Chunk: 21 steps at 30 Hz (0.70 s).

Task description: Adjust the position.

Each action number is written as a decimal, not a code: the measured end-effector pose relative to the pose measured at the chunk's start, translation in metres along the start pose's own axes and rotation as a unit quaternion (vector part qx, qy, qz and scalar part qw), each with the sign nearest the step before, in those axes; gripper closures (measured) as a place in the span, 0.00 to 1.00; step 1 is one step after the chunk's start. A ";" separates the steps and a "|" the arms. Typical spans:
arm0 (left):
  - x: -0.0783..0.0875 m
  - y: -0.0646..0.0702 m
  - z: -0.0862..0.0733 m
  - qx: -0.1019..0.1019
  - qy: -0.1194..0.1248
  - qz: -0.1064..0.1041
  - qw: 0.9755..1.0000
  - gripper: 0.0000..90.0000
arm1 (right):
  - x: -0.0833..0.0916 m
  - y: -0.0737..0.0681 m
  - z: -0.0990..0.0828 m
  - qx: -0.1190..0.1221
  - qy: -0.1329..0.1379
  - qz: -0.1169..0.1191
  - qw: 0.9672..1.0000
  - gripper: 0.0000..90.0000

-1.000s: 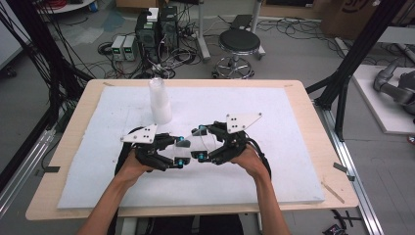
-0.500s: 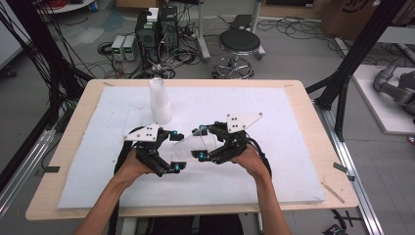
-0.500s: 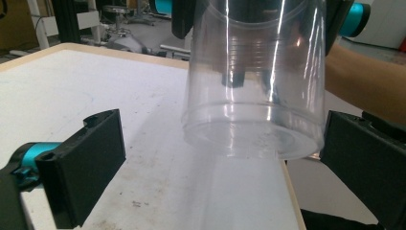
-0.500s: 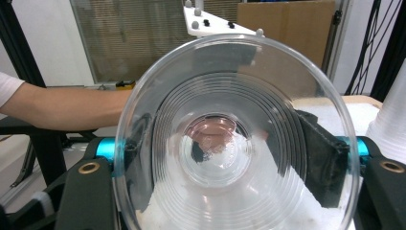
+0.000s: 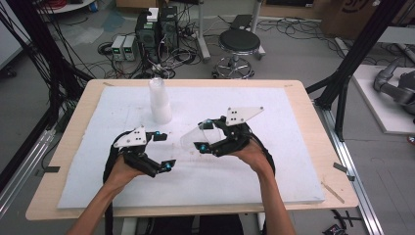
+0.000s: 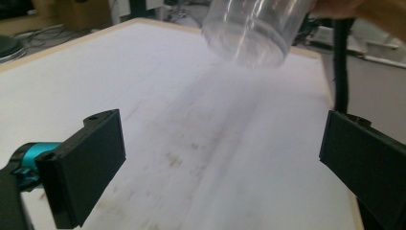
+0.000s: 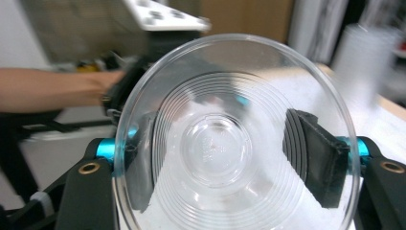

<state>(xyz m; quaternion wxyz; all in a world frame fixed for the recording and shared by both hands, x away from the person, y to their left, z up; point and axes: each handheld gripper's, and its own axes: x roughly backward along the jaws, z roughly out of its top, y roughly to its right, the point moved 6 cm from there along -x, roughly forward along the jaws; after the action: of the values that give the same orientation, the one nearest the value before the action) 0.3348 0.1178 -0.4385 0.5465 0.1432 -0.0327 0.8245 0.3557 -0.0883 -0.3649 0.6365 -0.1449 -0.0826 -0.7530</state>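
Observation:
A clear plastic cup (image 5: pixel 190 139) lies on its side in the air over the white mat, with my right gripper (image 5: pixel 201 135) shut on it. In the right gripper view I look at the cup (image 7: pixel 210 86) end-on, and the pads of the right gripper (image 7: pixel 227 160) press on both its sides; these jaws have just been closing on it. My left gripper (image 5: pixel 165 151) stands open a short way left of the cup, apart from it; its jaws have just been opening. In the left gripper view nothing lies between the jaws of the left gripper (image 6: pixel 220 158), and the cup (image 6: pixel 253 28) hangs beyond them.
A stack of clear cups (image 5: pixel 159 100) stands upright at the back left of the white mat (image 5: pixel 274 171), and shows blurred as a stack (image 7: pixel 364 62) in the right gripper view. The mat covers a wooden table (image 5: pixel 313 112). Cables, a stool and black frame posts lie beyond the table.
The left gripper was shut at the cup beside the right gripper; it has opened and drawn away to the left. The right gripper stays in place with the cup.

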 end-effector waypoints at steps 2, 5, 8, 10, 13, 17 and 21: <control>0.006 -0.004 -0.010 0.007 -0.009 0.022 1.000 0.02 | 0.000 0.005 0.000 -0.008 -0.021 -0.021 1.000 0.36; 0.015 -0.010 -0.023 0.019 -0.024 0.056 0.998 0.02 | 0.001 0.012 -0.001 -0.021 -0.050 -0.045 0.998 0.36; 0.021 -0.014 -0.033 0.025 -0.039 0.091 0.995 0.02 | 0.001 0.021 -0.005 -0.037 -0.103 -0.082 0.991 0.36; 0.025 -0.016 -0.039 0.027 -0.046 0.107 0.993 0.02 | 0.000 0.026 -0.008 -0.045 -0.133 -0.103 0.985 0.36; 0.031 -0.020 -0.051 0.035 -0.053 0.136 0.989 0.02 | -0.002 0.031 -0.009 -0.053 -0.160 -0.118 0.979 0.36; 0.035 -0.022 -0.061 0.049 -0.041 0.156 0.986 0.02 | -0.005 0.038 -0.010 -0.064 -0.199 -0.150 0.966 0.37; 0.036 -0.023 -0.062 0.049 -0.032 0.158 0.986 0.02 | -0.008 0.039 -0.007 -0.070 -0.209 -0.156 0.963 0.37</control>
<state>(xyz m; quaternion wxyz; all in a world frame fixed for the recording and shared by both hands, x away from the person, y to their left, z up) 0.3297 0.1723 -0.4904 0.4000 0.1889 -0.0321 0.8963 0.3949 -0.0897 -0.3767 0.4683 -0.3284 -0.1820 -0.7998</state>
